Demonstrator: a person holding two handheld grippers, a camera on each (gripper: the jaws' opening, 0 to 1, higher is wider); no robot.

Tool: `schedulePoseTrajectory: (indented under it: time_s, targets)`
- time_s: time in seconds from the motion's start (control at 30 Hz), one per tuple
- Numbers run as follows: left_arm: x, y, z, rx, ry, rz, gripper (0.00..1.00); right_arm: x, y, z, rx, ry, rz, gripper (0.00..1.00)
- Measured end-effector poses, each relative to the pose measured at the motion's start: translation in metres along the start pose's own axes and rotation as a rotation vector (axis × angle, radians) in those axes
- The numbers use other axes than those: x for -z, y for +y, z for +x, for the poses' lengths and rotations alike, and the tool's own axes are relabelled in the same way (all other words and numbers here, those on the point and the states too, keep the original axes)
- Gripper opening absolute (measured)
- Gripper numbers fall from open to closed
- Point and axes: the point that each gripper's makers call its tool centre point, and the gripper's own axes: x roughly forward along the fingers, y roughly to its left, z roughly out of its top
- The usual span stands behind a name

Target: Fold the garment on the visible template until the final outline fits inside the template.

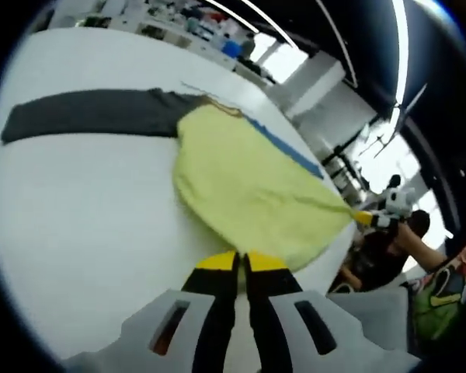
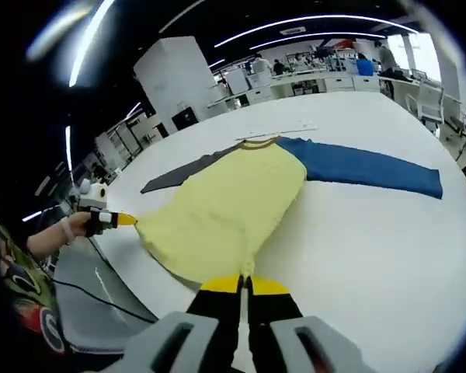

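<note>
In the left gripper view the left gripper (image 1: pixel 241 263) rises from the bottom with its yellow-tipped fingers pressed together on the near hem of the shirt (image 1: pixel 248 190), pinching the yellow cloth. The shirt lies spread on the white worktop (image 1: pixel 85 233), its yellow body running away from the fingers toward the collar, with a dark grey sleeve (image 1: pixel 85 115) stretched out flat to one side and a strip of the blue sleeve (image 1: pixel 283 148) showing along the far edge. At the hem's other corner the right gripper (image 1: pixel 365 218) has the cloth drawn to a point. In the right gripper view the right gripper (image 2: pixel 244 286) is likewise closed on the hem, fingers together on the yellow fabric — the blue sleeve lies long and flat to the right, the grey one to the left. The left gripper shows at the hem's far corner, held in a person's hand (image 2: pixel 76 225). Beyond the worktop stand desks (image 2: pixel 318 78) and a white pillar (image 2: pixel 175 74) under ceiling strip lights.
</note>
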Motion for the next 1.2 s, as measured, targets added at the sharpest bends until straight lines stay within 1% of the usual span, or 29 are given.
schedulePoseTrajectory:
  time_s: [0.07, 0.1, 0.17, 0.3, 0.4, 0.47, 0.57, 0.7, 0.77, 0.83, 0.93, 1.0, 1.03, 1.07, 1.1, 1.13, 1.2]
  targets:
    - [0.007, 0.005, 0.002, -0.007, 0.020, -0.014, 0.01, 0.004, -0.003, 0.001, -0.001, 0.004, 0.015, 0.00]
    - [0.008, 0.006, 0.002, -0.009, 0.023, -0.015, 0.01, 0.005, -0.004, 0.001, -0.001, 0.005, 0.019, 0.00]
    - [0.017, 0.011, 0.004, -0.025, 0.047, -0.034, 0.01, 0.011, -0.006, 0.003, 0.003, 0.018, 0.042, 0.00]
    - [0.026, 0.013, 0.006, -0.033, 0.067, -0.061, 0.01, 0.015, -0.008, 0.005, 0.012, 0.037, 0.050, 0.00]
    - [0.033, 0.020, 0.008, -0.055, 0.086, -0.067, 0.01, 0.019, -0.009, 0.008, 0.015, 0.058, 0.050, 0.00]
    - [0.033, 0.022, 0.009, -0.048, 0.082, -0.079, 0.01, 0.021, -0.011, 0.010, 0.020, 0.066, 0.048, 0.00]
    - [0.035, 0.026, 0.010, -0.057, 0.084, -0.082, 0.01, 0.024, -0.011, 0.012, 0.019, 0.072, 0.057, 0.00]
    - [0.030, 0.022, 0.012, -0.049, 0.064, -0.052, 0.01, 0.029, -0.014, 0.015, 0.028, 0.084, 0.059, 0.00]
    - [0.028, 0.022, 0.013, -0.052, 0.057, -0.021, 0.02, 0.029, -0.014, 0.016, 0.028, 0.086, 0.062, 0.00]
    - [0.028, 0.026, 0.012, -0.053, 0.054, -0.013, 0.02, 0.031, -0.014, 0.016, 0.029, 0.089, 0.061, 0.00]
    - [0.027, 0.024, 0.012, -0.040, 0.047, -0.003, 0.03, 0.031, -0.014, 0.017, 0.030, 0.089, 0.058, 0.00]
    - [0.026, 0.024, 0.011, -0.035, 0.043, 0.014, 0.06, 0.032, -0.014, 0.017, 0.026, 0.086, 0.049, 0.00]
    - [0.026, 0.024, 0.011, -0.031, 0.047, 0.025, 0.08, 0.032, -0.013, 0.018, 0.013, 0.086, 0.035, 0.00]
    - [0.026, 0.023, 0.011, -0.026, 0.047, 0.030, 0.11, 0.033, -0.013, 0.018, 0.016, 0.086, 0.023, 0.00]
    - [0.027, 0.022, 0.011, -0.017, 0.048, 0.040, 0.12, 0.034, -0.015, 0.018, 0.025, 0.087, 0.001, 0.00]
    - [0.027, 0.021, 0.011, -0.014, 0.048, 0.043, 0.13, 0.036, -0.016, 0.018, 0.031, 0.093, -0.003, 0.00]
    - [0.027, 0.022, 0.010, -0.010, 0.052, 0.059, 0.16, 0.036, -0.016, 0.018, 0.028, 0.089, -0.002, 0.03]
